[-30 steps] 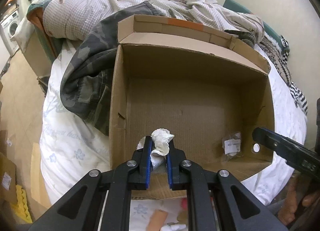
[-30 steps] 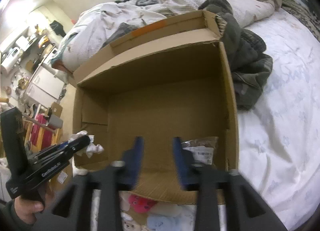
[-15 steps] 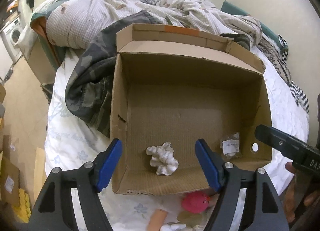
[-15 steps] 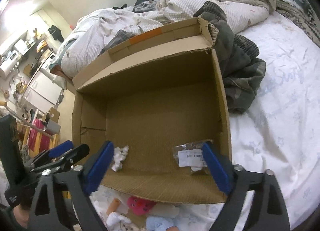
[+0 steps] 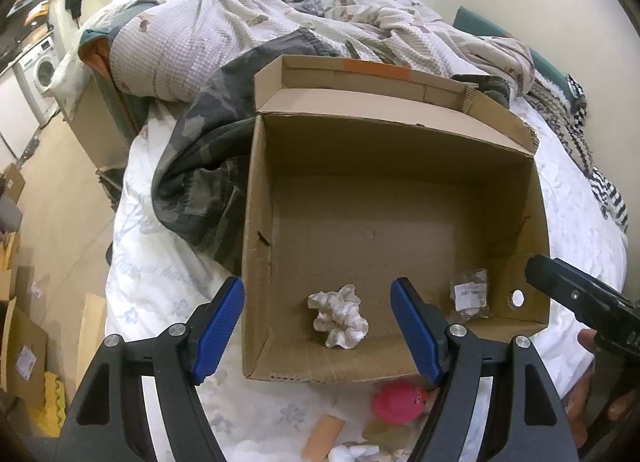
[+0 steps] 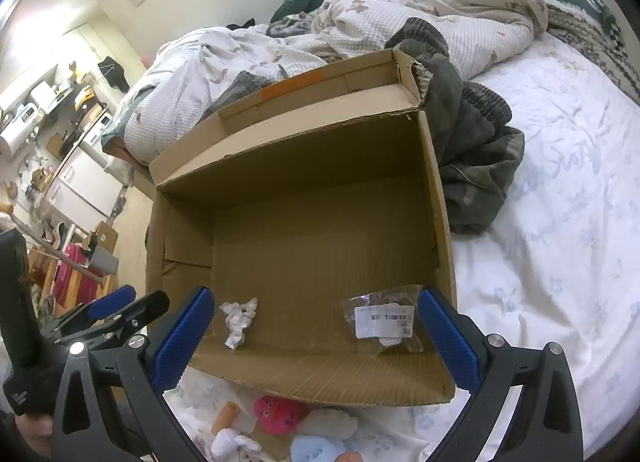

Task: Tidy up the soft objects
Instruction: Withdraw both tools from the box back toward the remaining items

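An open cardboard box (image 5: 256, 262) (image 6: 436, 221) sits on the bed. Inside near its front wall lie a white scrunchie (image 5: 339, 316) (image 6: 238, 318) and a clear plastic bag with a label (image 5: 469, 296) (image 6: 384, 320). My left gripper (image 5: 318, 336) is open and empty, above the box's front edge near the scrunchie. My right gripper (image 6: 316, 342) is open and empty, above the front edge, apart from the bag. In front of the box lie a pink plush (image 5: 398, 402) (image 6: 276, 414), a light blue soft item (image 6: 316, 450), a white one (image 6: 230, 444) and a tan tube (image 5: 324, 436).
A camouflage jacket (image 5: 204, 185) (image 6: 476, 177) lies against the box's side. A rumpled quilt (image 5: 248, 33) covers the far bed. The white floral sheet (image 6: 560, 262) stretches to the right. Floor and cartons (image 5: 20, 342) lie to the left.
My left gripper opened and let go of the white scrunchie, which now lies in the box. My right gripper opened wide too. Both have drawn back a little from the box.
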Demonstrator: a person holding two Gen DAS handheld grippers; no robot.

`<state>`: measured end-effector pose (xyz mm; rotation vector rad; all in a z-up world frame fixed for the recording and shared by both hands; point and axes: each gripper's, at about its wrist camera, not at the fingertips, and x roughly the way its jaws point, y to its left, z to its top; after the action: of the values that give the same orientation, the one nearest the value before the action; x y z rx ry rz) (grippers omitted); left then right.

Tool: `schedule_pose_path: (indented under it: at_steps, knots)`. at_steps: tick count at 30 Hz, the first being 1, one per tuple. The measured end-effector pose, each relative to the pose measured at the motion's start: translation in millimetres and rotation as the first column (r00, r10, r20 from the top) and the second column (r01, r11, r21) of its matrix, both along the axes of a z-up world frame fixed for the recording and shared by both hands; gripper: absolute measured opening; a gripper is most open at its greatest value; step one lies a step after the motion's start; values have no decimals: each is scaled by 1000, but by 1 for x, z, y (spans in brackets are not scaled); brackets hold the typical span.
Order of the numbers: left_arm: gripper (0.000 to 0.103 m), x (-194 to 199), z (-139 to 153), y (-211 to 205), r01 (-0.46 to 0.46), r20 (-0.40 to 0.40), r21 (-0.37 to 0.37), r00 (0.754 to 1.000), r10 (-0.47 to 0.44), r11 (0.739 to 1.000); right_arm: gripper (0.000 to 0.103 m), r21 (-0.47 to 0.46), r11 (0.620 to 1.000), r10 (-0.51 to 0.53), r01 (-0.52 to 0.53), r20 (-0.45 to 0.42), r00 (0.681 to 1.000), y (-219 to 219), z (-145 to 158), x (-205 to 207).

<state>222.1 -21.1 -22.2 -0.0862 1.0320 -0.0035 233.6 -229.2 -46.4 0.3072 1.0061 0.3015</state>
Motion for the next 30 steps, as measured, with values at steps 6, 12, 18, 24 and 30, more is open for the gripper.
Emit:
schedule_pose_path:
  at_steps: [6, 12, 18, 24, 30]
  knots:
    - [73, -8, 8, 4, -14, 13, -16, 1000, 15, 1000, 103, 4, 1000, 7, -7, 2, 1000, -1, 3, -11]
    - [73, -28, 25, 2, 5, 59, 7, 998, -6, 1000, 103, -28, 999, 19, -19, 16, 1000, 0, 10, -26]
    - [73, -50, 25, 10, -5, 44, 20, 999, 4, 1000, 103, -52, 998, 46, -47, -5, 999, 4, 8, -45]
    - [73, -70, 20, 23, -42, 14, 2, 999, 42, 999, 103, -67, 995, 72, -72, -8, 997, 3, 7, -69]
    - [73, -86, 18, 29, -73, -3, 3, 997, 73, 997, 103, -48, 996, 72, -73, -29, 997, -2, 4, -86]
